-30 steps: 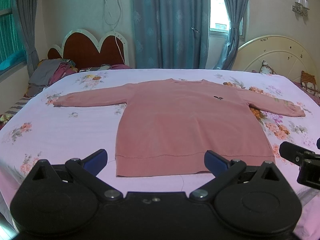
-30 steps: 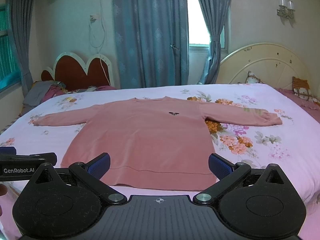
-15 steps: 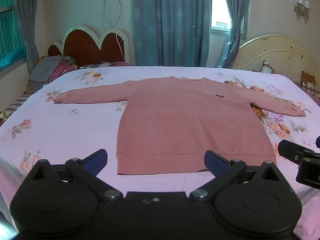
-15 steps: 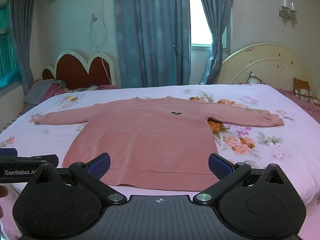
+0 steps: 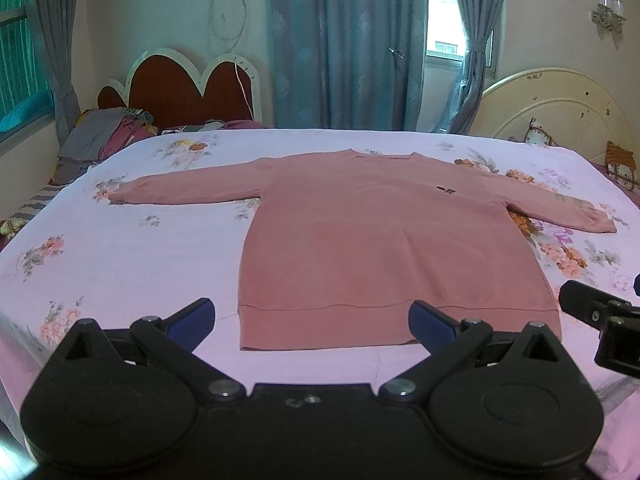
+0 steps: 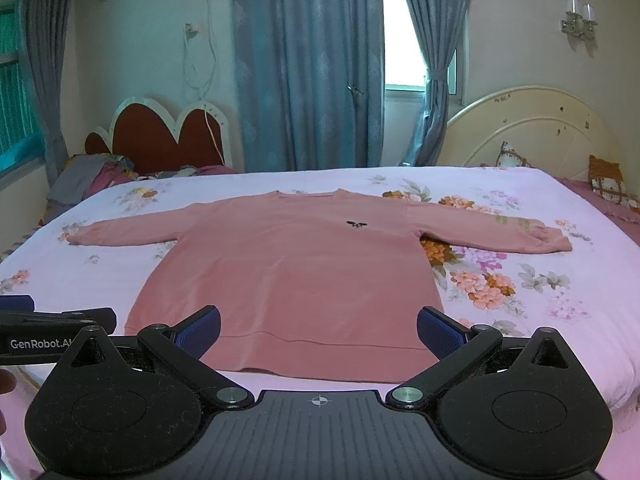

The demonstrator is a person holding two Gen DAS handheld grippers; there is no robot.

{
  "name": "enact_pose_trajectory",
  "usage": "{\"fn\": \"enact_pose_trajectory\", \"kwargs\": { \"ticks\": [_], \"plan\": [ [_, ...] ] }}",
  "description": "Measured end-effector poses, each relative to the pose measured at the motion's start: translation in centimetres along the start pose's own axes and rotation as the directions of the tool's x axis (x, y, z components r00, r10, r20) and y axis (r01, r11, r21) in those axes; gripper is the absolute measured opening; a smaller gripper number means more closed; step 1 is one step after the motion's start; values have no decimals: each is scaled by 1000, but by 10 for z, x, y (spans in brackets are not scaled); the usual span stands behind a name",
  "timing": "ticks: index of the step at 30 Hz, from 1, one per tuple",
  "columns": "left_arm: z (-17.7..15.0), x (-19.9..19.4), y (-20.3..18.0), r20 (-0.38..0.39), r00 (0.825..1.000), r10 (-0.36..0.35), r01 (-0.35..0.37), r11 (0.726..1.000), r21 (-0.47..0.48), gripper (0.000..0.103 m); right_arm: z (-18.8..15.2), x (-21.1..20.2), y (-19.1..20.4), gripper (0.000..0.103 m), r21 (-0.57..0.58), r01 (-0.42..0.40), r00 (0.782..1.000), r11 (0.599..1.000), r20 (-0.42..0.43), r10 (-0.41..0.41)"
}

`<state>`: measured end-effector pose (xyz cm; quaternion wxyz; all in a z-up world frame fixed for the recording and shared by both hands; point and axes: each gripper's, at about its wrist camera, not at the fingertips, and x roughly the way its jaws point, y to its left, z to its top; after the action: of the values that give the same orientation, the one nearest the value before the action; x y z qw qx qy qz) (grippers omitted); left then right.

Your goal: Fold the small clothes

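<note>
A pink long-sleeved knit sweater (image 5: 384,248) is laid flat on the floral pink bedsheet (image 5: 120,256), straight ahead of both claws, hem nearest, sleeves spread sideways. The left gripper (image 5: 311,314) and right gripper (image 6: 319,325) are held spread and empty. The hem's left corner is judged nearer the left gripper, the right corner nearer the right.

Pink sweater (image 5: 372,248) flat on floral bed (image 5: 120,256)

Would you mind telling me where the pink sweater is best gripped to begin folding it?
Probably a sleeve cuff. The pink sweater lies flat, front up, sleeves spread. The left gripper could slide open fingers under the left cuff from the outer side; the right gripper likewise takes the right cuff.
</note>
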<state>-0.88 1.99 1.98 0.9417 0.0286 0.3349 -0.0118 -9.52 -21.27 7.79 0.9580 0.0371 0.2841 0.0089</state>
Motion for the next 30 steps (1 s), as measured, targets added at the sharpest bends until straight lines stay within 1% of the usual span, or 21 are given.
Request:
{"fn": "enact_pose_trajectory", "kwargs": {
  "ticks": [9, 15, 21, 26, 30],
  "plan": [
    [7, 17, 5, -11, 1000, 7, -7, 1000, 12, 103, 2, 17, 0, 103, 8, 14, 1000, 1000, -19, -14],
    [18, 40, 9, -29, 1000, 10, -9, 1000, 17, 103, 9, 38, -5, 103, 24, 43, 999, 999, -33, -42],
    [34, 75, 10, -39, 999, -5, 7, 999, 35, 103, 19, 69, -15, 103, 46, 92, 995, 995, -47, -90],
    [54, 112, 13, -54, 998, -44, 46, 999, 30, 103, 32, 100, -23, 103, 69, 142, 989, 987, -51, -139],
    [70, 142, 14, -53, 996, -76, 79, 995, 55, 103, 45, 126, -29, 103, 104, 171, 985, 980, -53, -166]
  ]
}}
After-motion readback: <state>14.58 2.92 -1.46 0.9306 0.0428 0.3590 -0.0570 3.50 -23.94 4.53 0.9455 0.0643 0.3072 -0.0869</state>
